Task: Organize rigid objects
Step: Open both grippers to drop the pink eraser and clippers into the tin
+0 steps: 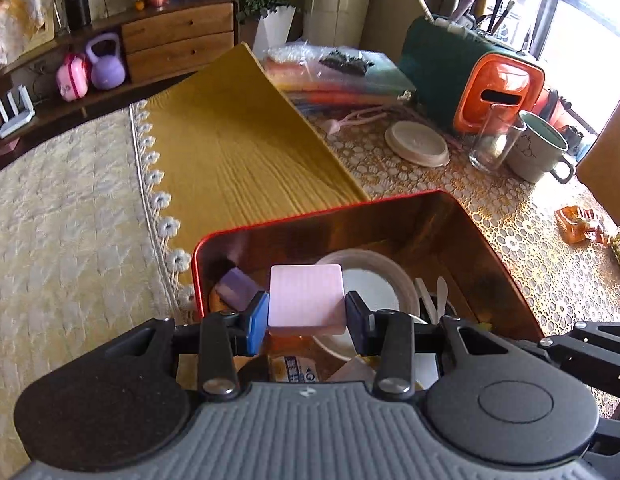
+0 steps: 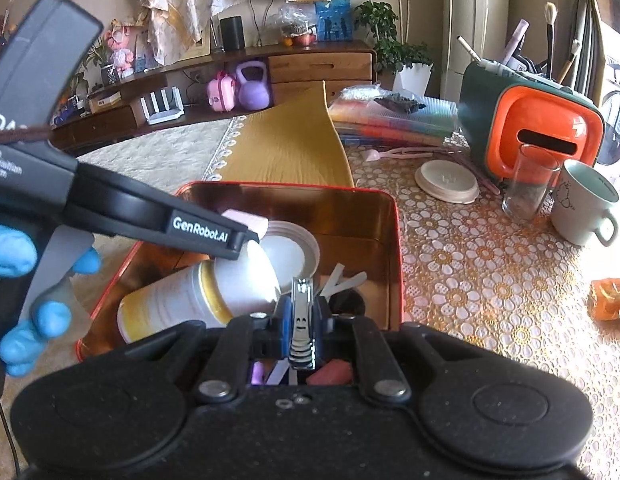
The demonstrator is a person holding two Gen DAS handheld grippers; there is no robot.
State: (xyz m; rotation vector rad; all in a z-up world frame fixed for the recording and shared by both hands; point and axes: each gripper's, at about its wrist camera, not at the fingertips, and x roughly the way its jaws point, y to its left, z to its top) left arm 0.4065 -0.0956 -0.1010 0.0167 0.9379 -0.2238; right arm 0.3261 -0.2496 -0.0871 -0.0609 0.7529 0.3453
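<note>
A red metal tin (image 1: 329, 210) with a coppery inside stands on the table in front of both grippers. My left gripper (image 1: 306, 312) is shut on a flat pink square block (image 1: 306, 296), held over the tin. Inside lie a purple block (image 1: 238, 286), a white lid (image 1: 369, 284) and white sticks (image 1: 429, 300). In the right wrist view my right gripper (image 2: 302, 316) is shut on a shiny metal nail clipper (image 2: 301, 320) over the tin (image 2: 393, 240). The left gripper (image 2: 246, 236) reaches in from the left with the pink block (image 2: 250, 220). A white-and-yellow bottle (image 2: 182, 300) lies in the tin.
On the lace tablecloth stand a glass (image 1: 495, 140), a mug (image 1: 543, 148), a cream lid (image 1: 417, 144) and an orange-green box (image 1: 497, 88) of brushes. A yellow cloth (image 1: 238, 136) hangs off the table's left. An orange wrapper (image 1: 581, 224) lies right. A blue-gloved hand (image 2: 14, 260) holds the left gripper.
</note>
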